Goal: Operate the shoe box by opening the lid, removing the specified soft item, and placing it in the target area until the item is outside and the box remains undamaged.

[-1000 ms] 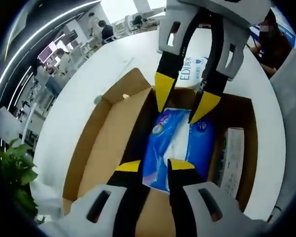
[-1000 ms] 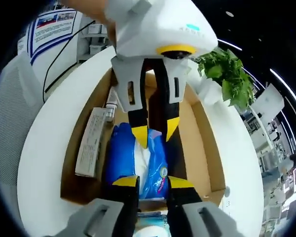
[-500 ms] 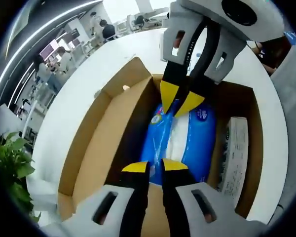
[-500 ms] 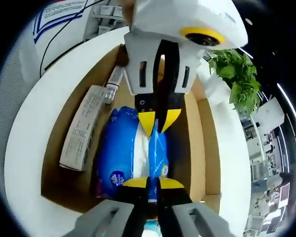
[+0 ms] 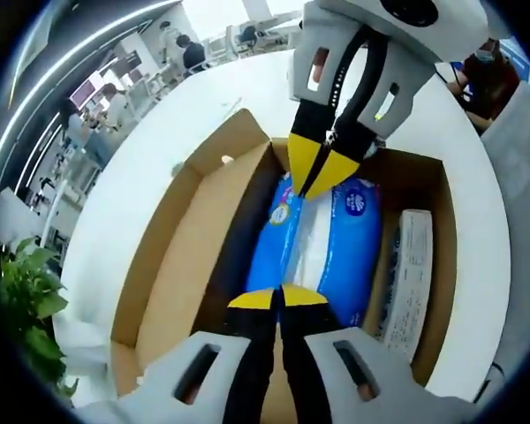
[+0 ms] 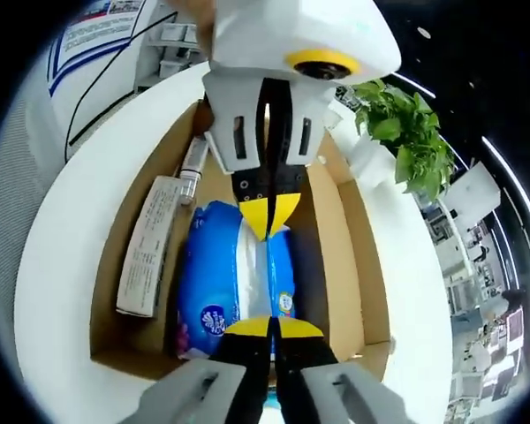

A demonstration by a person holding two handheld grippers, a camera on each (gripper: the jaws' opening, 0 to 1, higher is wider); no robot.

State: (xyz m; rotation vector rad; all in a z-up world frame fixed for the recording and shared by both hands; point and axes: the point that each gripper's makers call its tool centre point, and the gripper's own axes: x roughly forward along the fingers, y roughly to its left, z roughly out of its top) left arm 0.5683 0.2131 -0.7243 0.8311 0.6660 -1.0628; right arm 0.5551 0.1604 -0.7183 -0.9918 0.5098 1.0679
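Blue tissue pack lies lengthwise in the shoe box; both tools pinch its ends.

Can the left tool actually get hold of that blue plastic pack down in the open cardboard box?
Probably yes. The open cardboard box has nothing over it, and the left tool looks already shut on one end of the blue plastic pack, the right tool on the other.
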